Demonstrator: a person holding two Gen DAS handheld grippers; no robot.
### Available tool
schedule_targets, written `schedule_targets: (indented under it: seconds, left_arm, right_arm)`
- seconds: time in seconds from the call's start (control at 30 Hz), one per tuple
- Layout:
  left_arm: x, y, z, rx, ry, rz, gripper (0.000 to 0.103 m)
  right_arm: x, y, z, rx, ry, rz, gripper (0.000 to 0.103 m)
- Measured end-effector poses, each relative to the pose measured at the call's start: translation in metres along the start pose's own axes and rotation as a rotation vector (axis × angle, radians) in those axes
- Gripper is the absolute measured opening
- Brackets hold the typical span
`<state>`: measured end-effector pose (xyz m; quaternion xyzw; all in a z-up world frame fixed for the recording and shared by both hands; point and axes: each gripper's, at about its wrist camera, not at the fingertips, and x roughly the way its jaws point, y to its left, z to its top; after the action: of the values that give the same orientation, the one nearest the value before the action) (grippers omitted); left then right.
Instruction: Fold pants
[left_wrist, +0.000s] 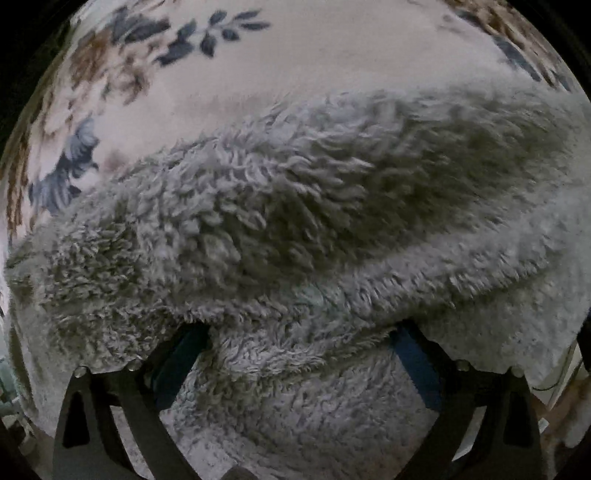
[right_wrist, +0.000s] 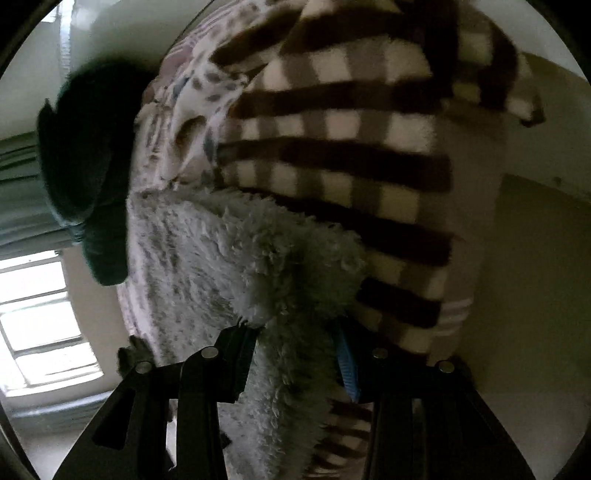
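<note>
A: Floral sheet (left_wrist: 295, 66) all across the top of the left wrist view, pale with blue and brown sprigs. Fluffy grey pants (left_wrist: 295, 206) heaped right on it, filling most of the view.

B: And the left tool (left_wrist: 297, 332)?

A: Spread wide, pointing straight down. Blue pads (left_wrist: 413, 365) well apart, fleece bunched in the gap, one thick fold draped over both fingertips. No squeeze on it.

B: Over to the right wrist view, then.

A: Right tool (right_wrist: 295, 343) angled downward, pinching a thick wad of the same pants (right_wrist: 207, 251). Fleece packed tight between the fingers, spilling out ahead and trailing back under the camera.

B: Behind the fleece?

A: Brown-and-cream checked blanket (right_wrist: 332, 155) just beyond, touching the pants along their far edge. Spotted cloth (right_wrist: 192, 96) beside it, further left a dark green cloth (right_wrist: 85, 166), blurred, hard to name. Bright window (right_wrist: 37, 314) at the left edge, plain wall (right_wrist: 535, 258) on the right.
</note>
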<state>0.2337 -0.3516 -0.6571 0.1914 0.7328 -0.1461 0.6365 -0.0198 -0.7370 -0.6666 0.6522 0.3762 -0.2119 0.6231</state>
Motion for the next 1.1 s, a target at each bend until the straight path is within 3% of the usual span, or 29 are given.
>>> schedule_targets:
  seconds: [0.07, 0.17, 0.2, 0.23, 0.33, 0.53, 0.7, 0.77, 0.8, 0.83, 0.97, 1.1]
  left_arm:
    - [0.004, 0.000, 0.003, 0.010, 0.011, -0.002, 0.103]
    - [0.005, 0.000, 0.009, 0.020, 0.019, 0.002, 0.103]
    - [0.006, -0.001, 0.010, 0.019, 0.022, 0.002, 0.103]
    - [0.007, -0.003, 0.011, 0.017, 0.024, 0.003, 0.103]
    - [0.008, -0.007, 0.019, 0.015, 0.030, 0.005, 0.103]
    - [0.016, -0.037, 0.035, 0.002, 0.021, 0.001, 0.103]
    - [0.015, -0.037, 0.033, -0.006, -0.018, -0.002, 0.103]
    - [0.017, -0.035, 0.030, -0.012, -0.028, -0.011, 0.103]
    - [0.018, -0.034, 0.030, -0.014, -0.029, -0.016, 0.103]
    - [0.018, -0.031, 0.026, -0.013, -0.030, -0.020, 0.103]
    - [0.019, -0.025, 0.028, -0.011, -0.038, -0.025, 0.103]
    - [0.020, -0.022, 0.021, -0.011, -0.031, -0.028, 0.103]
  right_arm:
    - [-0.007, -0.007, -0.003, 0.008, -0.011, -0.006, 0.043]
    - [-0.007, -0.023, -0.010, 0.022, -0.013, 0.011, 0.060]
    - [-0.004, -0.025, -0.012, 0.020, -0.011, 0.015, 0.072]
    - [-0.002, -0.027, -0.014, 0.022, -0.006, 0.032, 0.078]
    - [0.008, -0.027, -0.013, 0.012, 0.007, 0.073, 0.082]
    - [0.002, 0.000, -0.008, -0.040, -0.021, 0.193, 0.082]
    - [0.027, 0.006, 0.002, -0.017, -0.021, 0.224, 0.079]
    - [0.032, 0.008, 0.003, 0.001, -0.009, 0.382, 0.067]
    - [0.036, 0.006, 0.005, 0.016, 0.015, 0.511, 0.066]
    - [0.038, 0.002, 0.006, 0.026, 0.023, 0.550, 0.066]
    - [0.053, -0.011, 0.012, 0.037, 0.032, 0.485, 0.066]
    - [0.064, 0.018, 0.013, -0.091, 0.090, 0.444, 0.066]
